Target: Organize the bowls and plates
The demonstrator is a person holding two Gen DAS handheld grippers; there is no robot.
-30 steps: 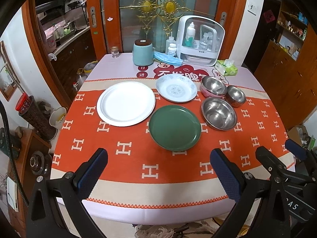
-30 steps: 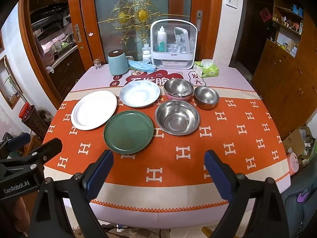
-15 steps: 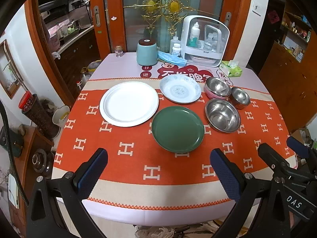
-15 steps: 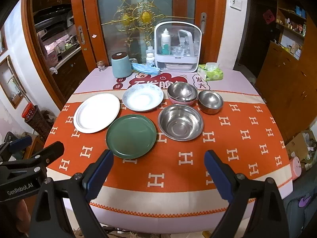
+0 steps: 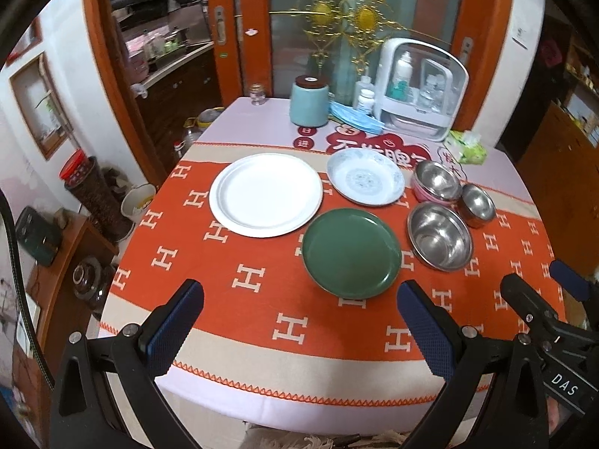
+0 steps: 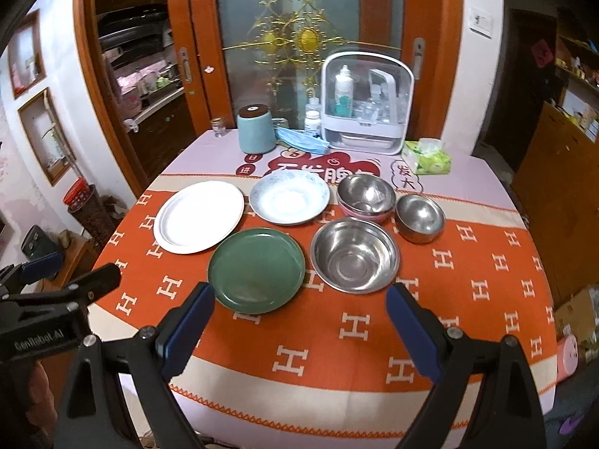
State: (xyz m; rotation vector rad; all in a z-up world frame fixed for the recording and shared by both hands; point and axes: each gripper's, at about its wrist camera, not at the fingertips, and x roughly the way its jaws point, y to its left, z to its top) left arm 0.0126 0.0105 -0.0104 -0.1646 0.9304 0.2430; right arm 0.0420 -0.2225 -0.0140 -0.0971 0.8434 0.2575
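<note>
On the orange tablecloth lie a large white plate (image 5: 265, 199) (image 6: 198, 216), a pale blue patterned plate (image 5: 365, 181) (image 6: 289, 201) and a green plate (image 5: 351, 257) (image 6: 257, 269). To their right stand a large steel bowl (image 5: 439, 235) (image 6: 355, 255), a small steel bowl (image 5: 477, 205) (image 6: 420, 217) and a steel bowl nested in a pink one (image 5: 436, 183) (image 6: 366, 196). My left gripper (image 5: 299, 325) hangs open over the table's near edge, short of the green plate. My right gripper (image 6: 301, 321) is open too, near the green plate and large bowl, holding nothing.
At the table's back stand a teal canister (image 6: 256, 129), a blue face mask (image 6: 301, 139), a white storage box with bottles (image 6: 365, 109) and a green tissue pack (image 6: 427, 156). A glass door rises behind. Wooden cabinets (image 6: 554, 172) flank the right side.
Both grippers have drifted slightly closer to the table and rightward. No dish has moved, and both grippers stay open.
</note>
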